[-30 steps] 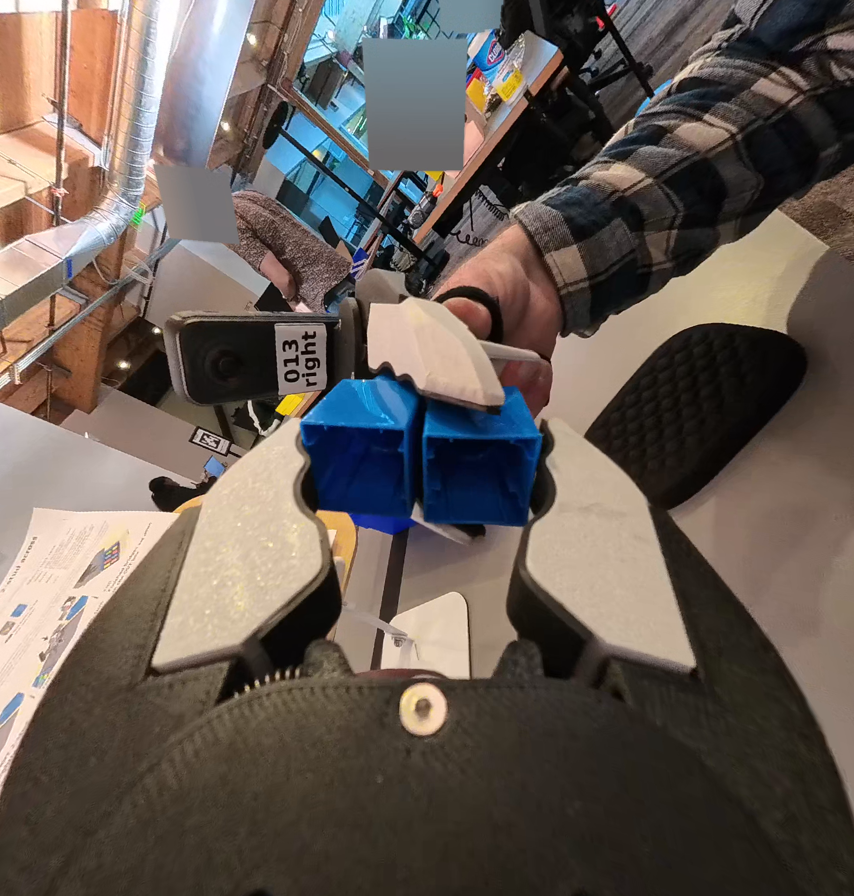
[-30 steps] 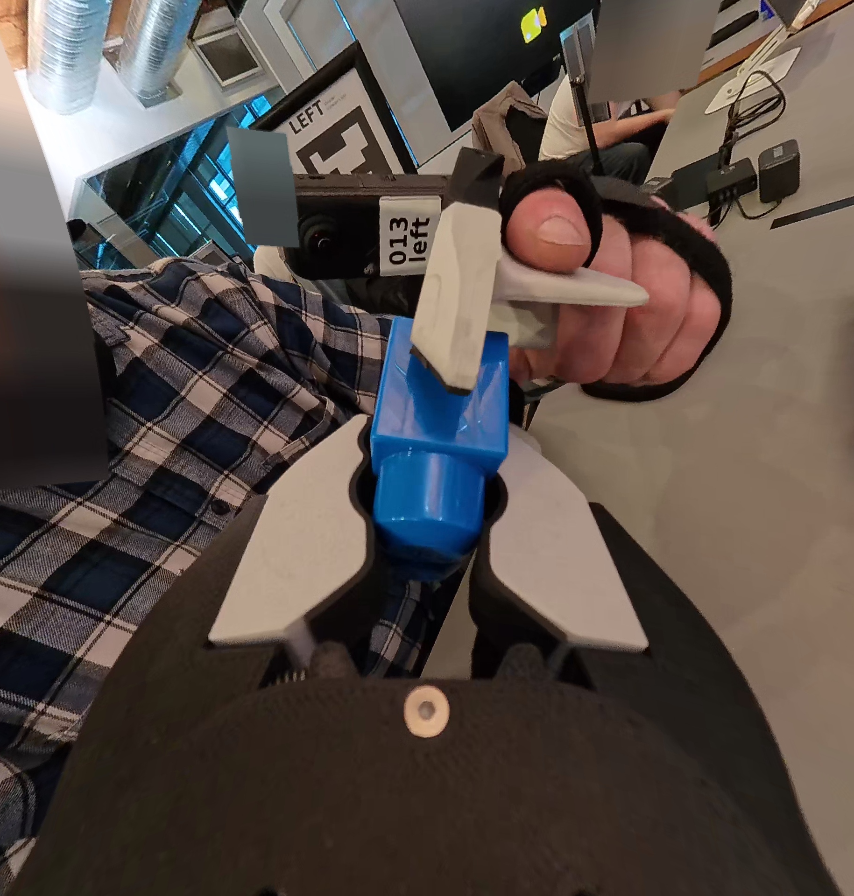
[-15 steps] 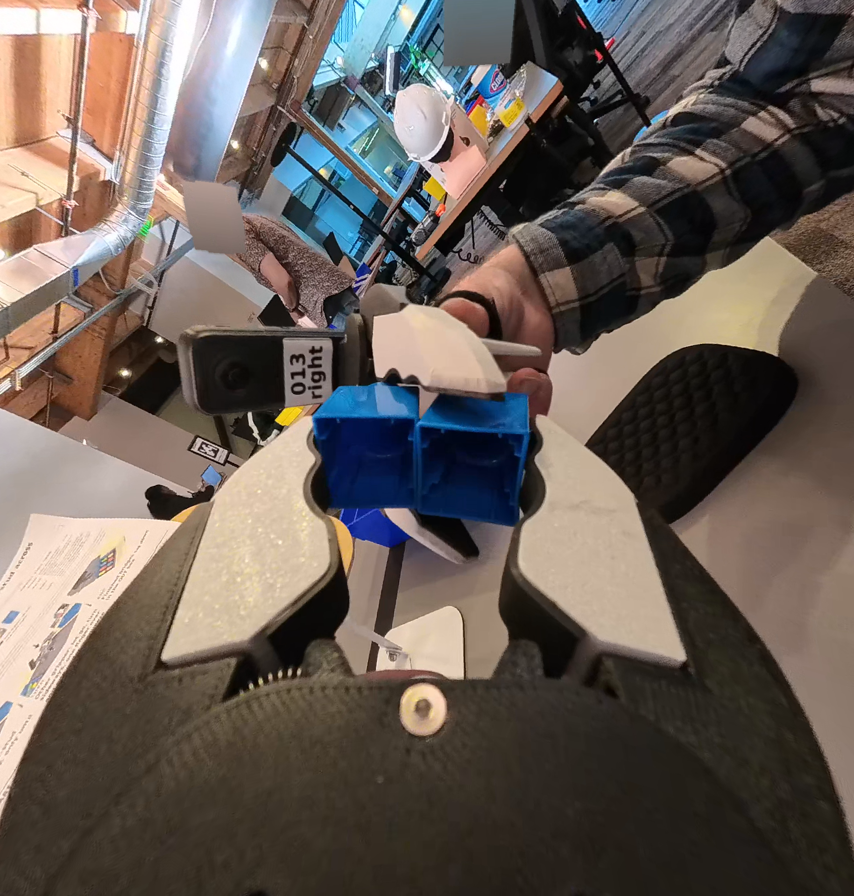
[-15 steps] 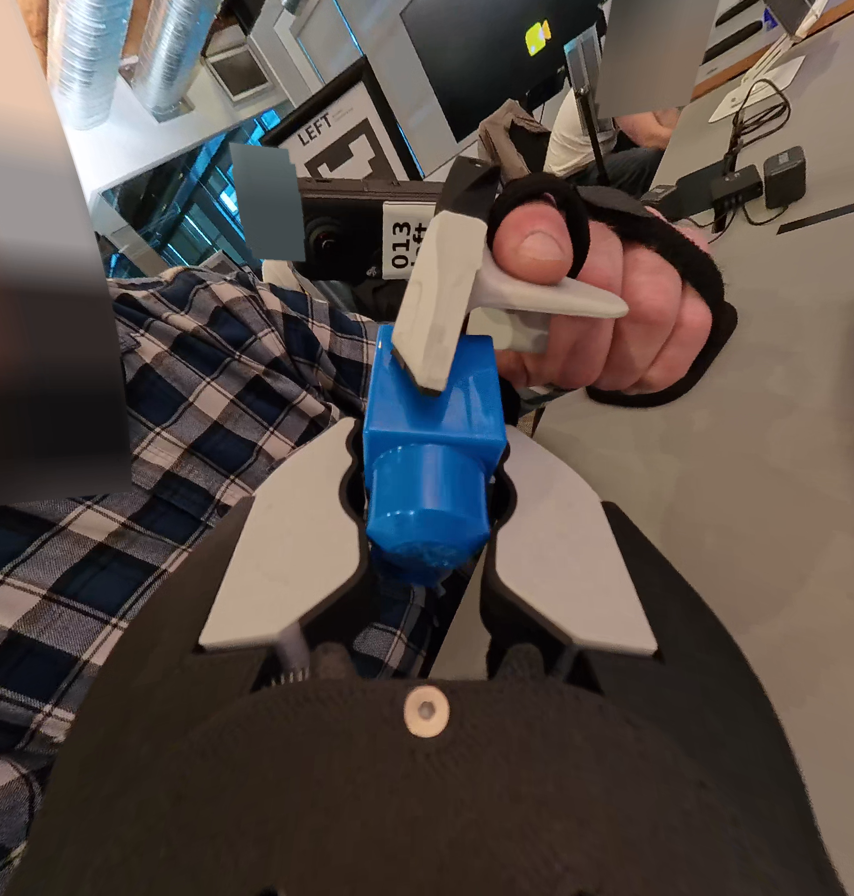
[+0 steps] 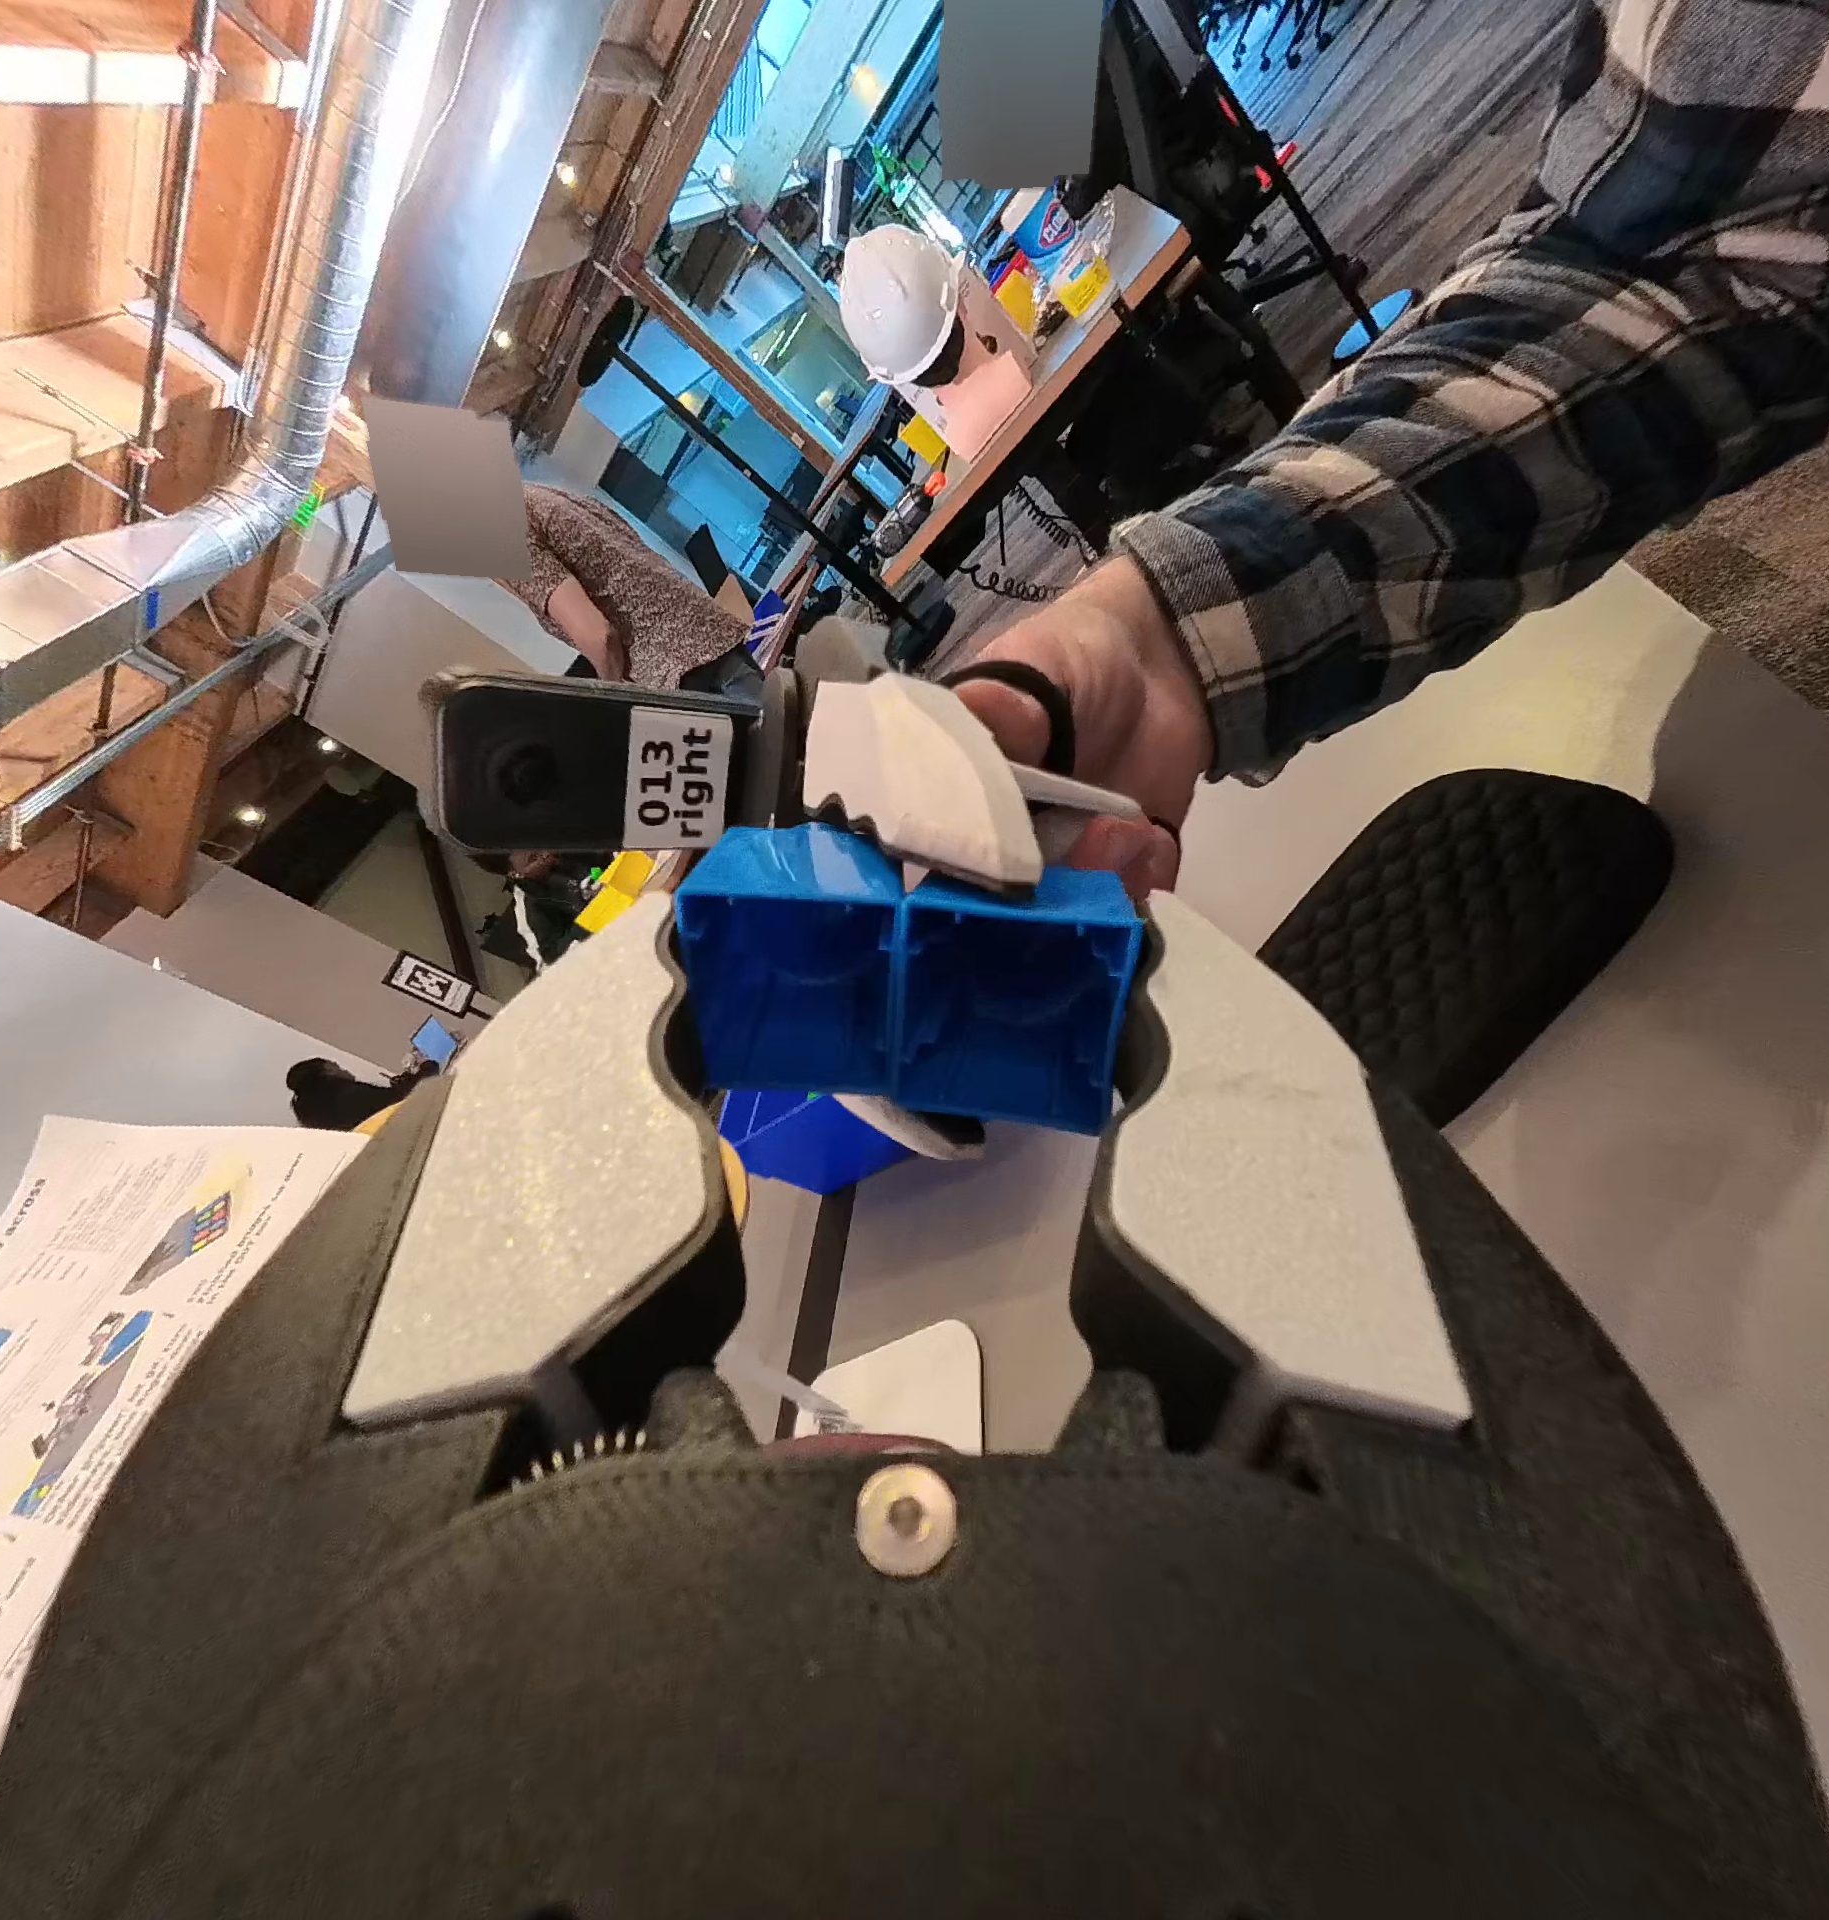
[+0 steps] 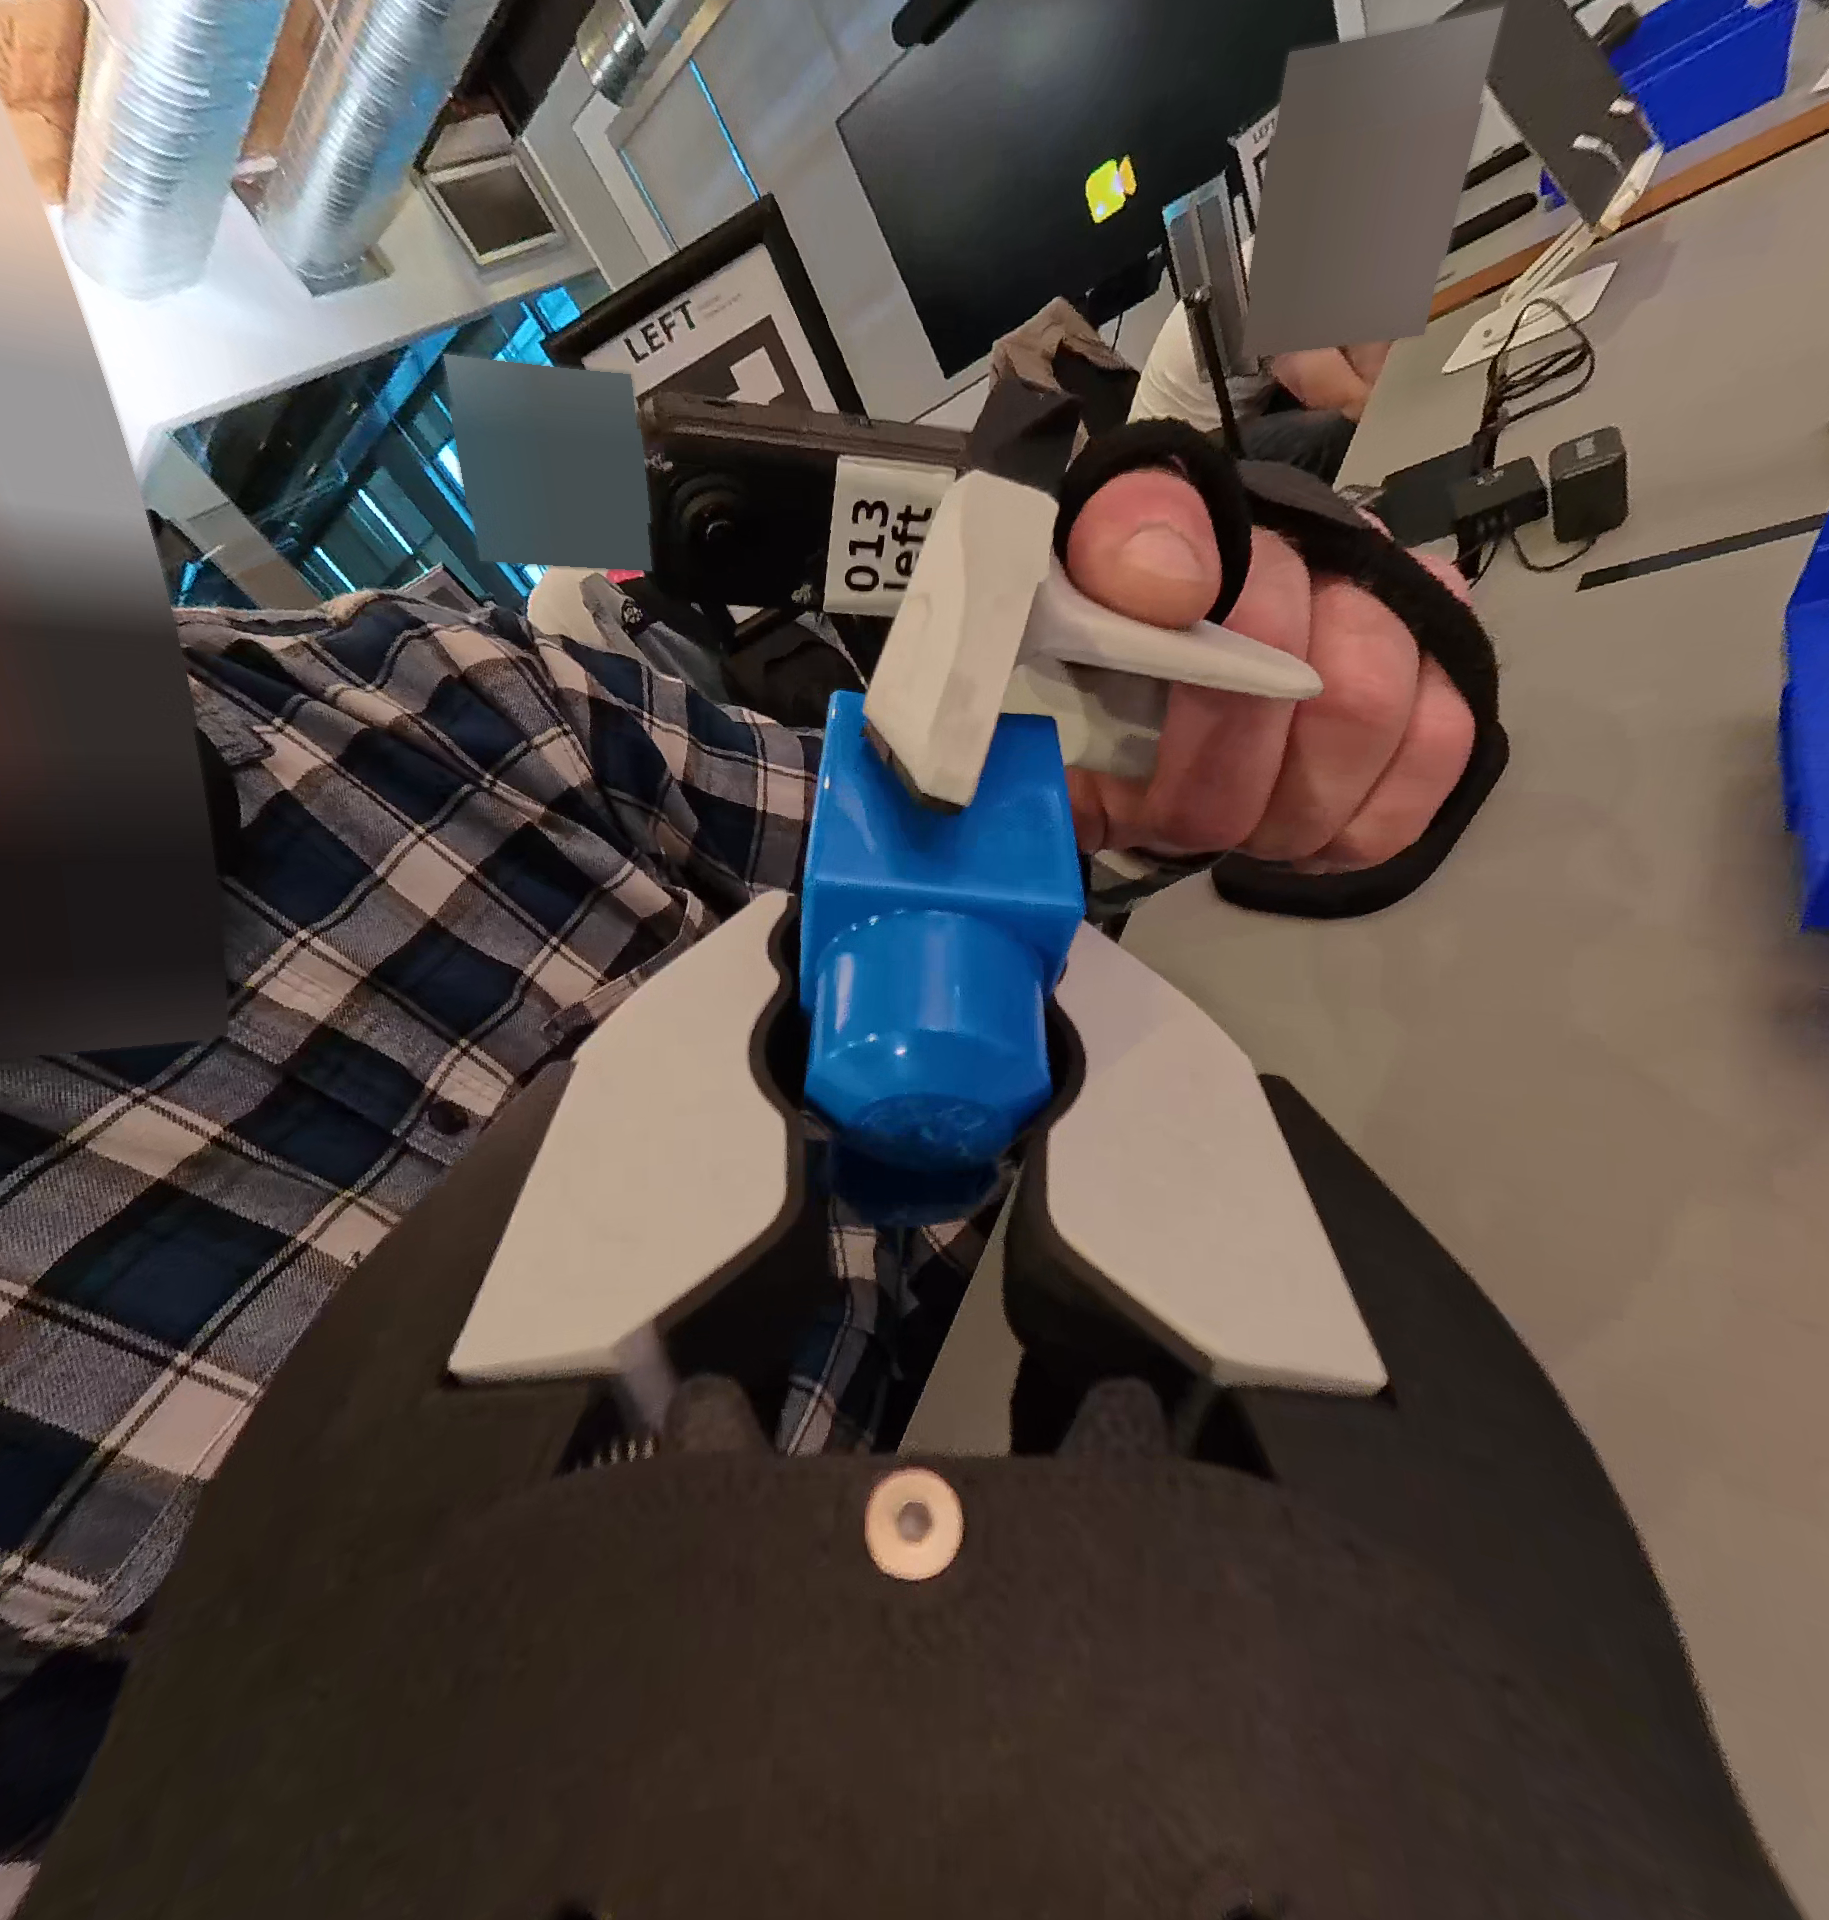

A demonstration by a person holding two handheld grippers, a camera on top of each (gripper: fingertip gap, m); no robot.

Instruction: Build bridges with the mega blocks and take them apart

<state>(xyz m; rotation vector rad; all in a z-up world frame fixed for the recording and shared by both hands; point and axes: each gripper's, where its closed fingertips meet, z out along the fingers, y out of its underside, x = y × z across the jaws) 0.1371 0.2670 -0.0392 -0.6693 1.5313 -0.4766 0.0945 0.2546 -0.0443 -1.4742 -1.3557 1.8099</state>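
Plaid sleeve (image 5: 1461,436), seemingly black-bodied gripper (image 5: 910,997)

Bright indoor light; fisheye-warped edges, right view's right edge blurred.

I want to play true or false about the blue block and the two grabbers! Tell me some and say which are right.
1. The blue plastic two-stud block is red. False: it is blue.
2. Both grippers, left and right, grip the same block. True.
3. The block lies on the grey table. False: it is held up in the air.
4. The left wrist view shows the block's hollow underside. True.
5. A printed paper sheet lies on the table. True.
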